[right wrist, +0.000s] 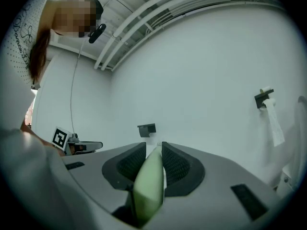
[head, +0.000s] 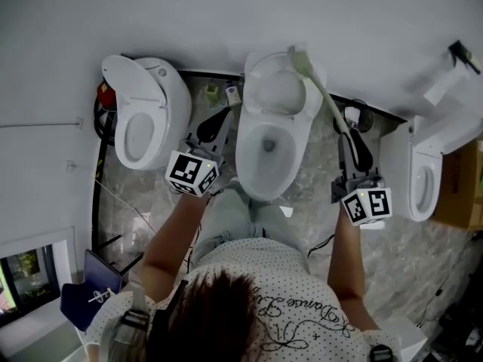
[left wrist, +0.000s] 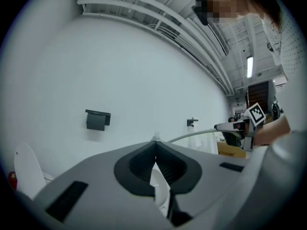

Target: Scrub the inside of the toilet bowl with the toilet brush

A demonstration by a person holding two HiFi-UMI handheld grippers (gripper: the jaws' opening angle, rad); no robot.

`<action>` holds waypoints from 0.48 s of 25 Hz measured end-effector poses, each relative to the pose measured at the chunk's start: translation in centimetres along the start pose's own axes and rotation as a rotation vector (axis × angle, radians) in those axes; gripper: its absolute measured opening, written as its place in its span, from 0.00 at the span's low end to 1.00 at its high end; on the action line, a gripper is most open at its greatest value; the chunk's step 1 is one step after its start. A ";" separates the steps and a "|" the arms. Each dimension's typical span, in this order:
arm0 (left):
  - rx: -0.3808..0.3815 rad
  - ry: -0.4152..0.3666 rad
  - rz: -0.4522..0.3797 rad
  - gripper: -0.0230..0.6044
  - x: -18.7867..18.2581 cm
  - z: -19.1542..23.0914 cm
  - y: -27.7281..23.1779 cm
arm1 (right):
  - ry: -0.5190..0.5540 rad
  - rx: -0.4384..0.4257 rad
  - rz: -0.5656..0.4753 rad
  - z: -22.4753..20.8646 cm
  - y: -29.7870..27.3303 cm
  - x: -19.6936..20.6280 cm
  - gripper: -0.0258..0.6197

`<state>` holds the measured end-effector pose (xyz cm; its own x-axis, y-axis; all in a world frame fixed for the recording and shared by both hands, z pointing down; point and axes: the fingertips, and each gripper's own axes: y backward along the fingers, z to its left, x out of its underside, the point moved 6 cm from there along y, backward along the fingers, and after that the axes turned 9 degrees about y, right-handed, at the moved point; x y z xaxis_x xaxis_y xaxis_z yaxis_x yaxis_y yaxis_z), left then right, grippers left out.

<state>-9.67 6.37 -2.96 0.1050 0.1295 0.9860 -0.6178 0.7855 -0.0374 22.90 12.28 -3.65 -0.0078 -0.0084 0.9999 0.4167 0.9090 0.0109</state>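
- Nearest, right gripper (right wrist: 153, 147): fingers clenched on the pale green handle (right wrist: 149, 181) of the toilet brush, toward the end away from the head.
- Left gripper (left wrist: 154, 145): fingers pressed together, gripping nothing; held just left of the middle toilet.
- Between the two grippers: toilet bowl (head: 260, 164), open, with lid (head: 276, 90) raised toward the wall.
- Farther off: brush head (head: 299, 56) held up over the lid, close to the wall and clear of the bowl. Scrubbing judged not yet begun.
- Handling, as judged:
  - Light, long tool with a stiff plastic shaft, probably smooth and liable to twist in the grip; bristles soft.
  - Best taken at the far end from the head, as now, for reach into the bowl.
  - Firm squeeze advised against rotation once pressed to the porcelain.
- To either side: left toilet (head: 143, 115) and right toilet (head: 424, 179), not concerned.
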 end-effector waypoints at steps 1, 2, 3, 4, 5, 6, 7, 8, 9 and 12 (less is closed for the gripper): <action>0.004 0.000 -0.007 0.04 -0.4 -0.2 0.0 | 0.009 0.001 -0.018 0.1 0.0 -0.7 0.22; 0.009 -0.001 -0.016 0.04 -0.9 -0.5 0.1 | 0.019 0.003 -0.036 0.2 0.0 -1.5 0.22; 0.013 -0.002 -0.027 0.04 -1.4 -0.8 0.2 | 0.028 0.006 -0.053 0.3 0.0 -2.2 0.22; 0.017 -0.001 -0.044 0.04 -2.0 -1.2 0.4 | 0.036 0.009 -0.070 0.5 0.2 -3.0 0.22; 0.019 0.001 -0.065 0.04 -2.7 -1.6 0.7 | 0.043 0.013 -0.087 0.6 0.3 -3.7 0.22; 0.021 0.002 -0.088 0.04 -3.4 -2.0 0.9 | 0.052 0.017 -0.103 0.8 0.4 -4.4 0.22; 0.024 -0.002 -0.106 0.04 -4.0 -2.3 1.1 | 0.063 0.021 -0.117 0.9 0.3 -5.0 0.22; 0.026 -0.010 -0.118 0.04 -4.6 -2.5 1.1 | 0.077 0.024 -0.128 1.1 0.2 -5.5 0.22; 0.029 -0.022 -0.125 0.04 -5.1 -2.6 1.1 | 0.092 0.026 -0.139 1.3 -0.1 -5.9 0.22; 0.031 -0.043 -0.146 0.04 -6.6 -3.0 1.0 | 0.126 0.027 -0.166 1.9 -0.6 -7.2 0.22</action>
<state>-8.62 8.16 -9.98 0.1622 -0.0112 0.9867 -0.6223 0.7748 0.1111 21.03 12.61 -10.83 0.0397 -0.2097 0.9770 0.3943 0.9017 0.1775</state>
